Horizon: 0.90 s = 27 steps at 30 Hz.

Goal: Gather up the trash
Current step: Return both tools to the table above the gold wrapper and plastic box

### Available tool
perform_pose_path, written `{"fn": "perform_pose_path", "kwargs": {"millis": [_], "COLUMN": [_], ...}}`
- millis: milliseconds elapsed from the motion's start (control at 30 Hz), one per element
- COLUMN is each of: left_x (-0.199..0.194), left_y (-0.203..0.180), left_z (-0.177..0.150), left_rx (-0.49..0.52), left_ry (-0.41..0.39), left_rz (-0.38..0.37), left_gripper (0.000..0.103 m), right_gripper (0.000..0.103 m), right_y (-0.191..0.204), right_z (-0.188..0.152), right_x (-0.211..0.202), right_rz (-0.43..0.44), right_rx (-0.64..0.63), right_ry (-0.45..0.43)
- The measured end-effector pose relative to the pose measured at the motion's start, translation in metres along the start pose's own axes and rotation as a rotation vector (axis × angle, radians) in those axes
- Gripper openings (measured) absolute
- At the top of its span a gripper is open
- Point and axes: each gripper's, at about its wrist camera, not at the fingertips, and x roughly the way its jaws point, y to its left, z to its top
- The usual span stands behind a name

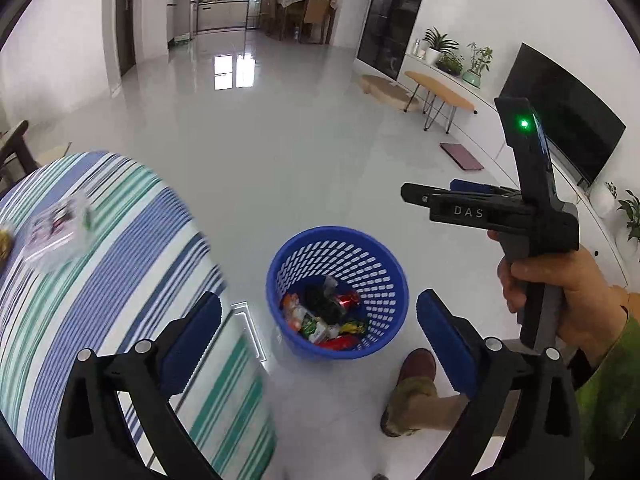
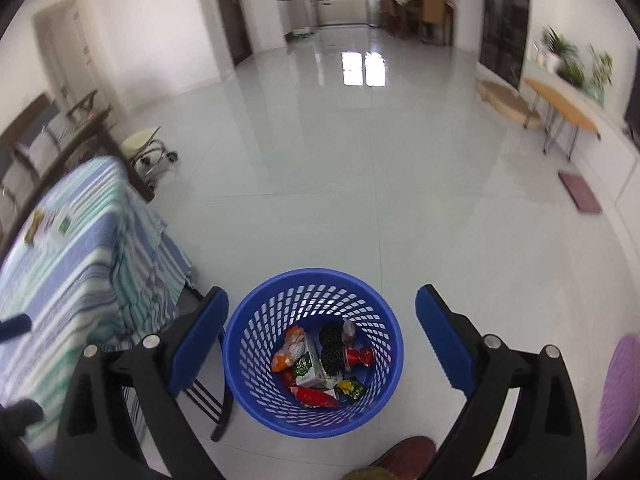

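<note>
A blue perforated trash basket [image 1: 372, 268] stands on the floor and holds several wrappers, a small carton and black mesh pieces [image 1: 324, 316]; it also shows in the right wrist view [image 2: 260, 320]. My left gripper [image 1: 320, 340] is open and empty above the basket's near side. My right gripper [image 2: 322, 334] is open and empty right over the basket; it also shows from the side in the left wrist view [image 1: 424, 196]. More trash [image 1: 56, 232] lies blurred on the striped tablecloth [image 1: 132, 248], also in the right wrist view [image 2: 48, 224].
The striped table [image 2: 72, 272] stands left of the basket, with a dark chair [image 2: 208, 400] tucked under it. My brown shoe [image 1: 412, 380] stands on the floor near the basket. A bench [image 1: 440, 88], a TV [image 1: 568, 128] and plants line the right wall.
</note>
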Motion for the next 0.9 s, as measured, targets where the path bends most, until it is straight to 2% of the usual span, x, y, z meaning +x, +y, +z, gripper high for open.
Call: {"fn": "perform_pose_path", "kwargs": {"millis": [67, 133, 333, 433, 533, 733, 900], "left_x": [-0.02, -0.037, -0.086, -0.108, -0.128, -0.137, -0.124], "left_y": [0.026, 0.057, 0.153, 0.192, 0.228, 0.285, 0.303], "left_z": [-0.023, -0.049, -0.103, -0.113, -0.122, -0.136, -0.146], "left_rx": [-0.044, -0.091, -0.228, -0.264, -0.289, -0.339, -0.357], "left_ry": [0.006, 0.013, 0.023, 0.015, -0.007, 0.02, 0.041], "left_rz": [0.044, 0.119, 0.304, 0.372, 0.418, 0.483, 0.472], "left_gripper": [0.097, 0.097, 0.097, 0.097, 0.098, 0.098, 0.098], "right_gripper": [0.092, 0.092, 0.093, 0.096, 0.096, 0.096, 0.096], "right_y": [0.032, 0.068, 0.189, 0.244, 0.289, 0.335, 0.348], "right_z": [-0.007, -0.018, -0.06, -0.077, -0.084, -0.079, -0.07], "right_x": [-0.007, -0.014, -0.04, -0.047, -0.044, -0.025, -0.012], "right_rz": [-0.004, 0.009, 0.207, 0.267, 0.292, 0.264, 0.226], "right_rx": [-0.09, -0.168, -0.355, -0.457, -0.532, -0.553, -0.535], "right_ry": [-0.03, -0.054, -0.038, -0.019, 0.012, 0.062, 0.08]}}
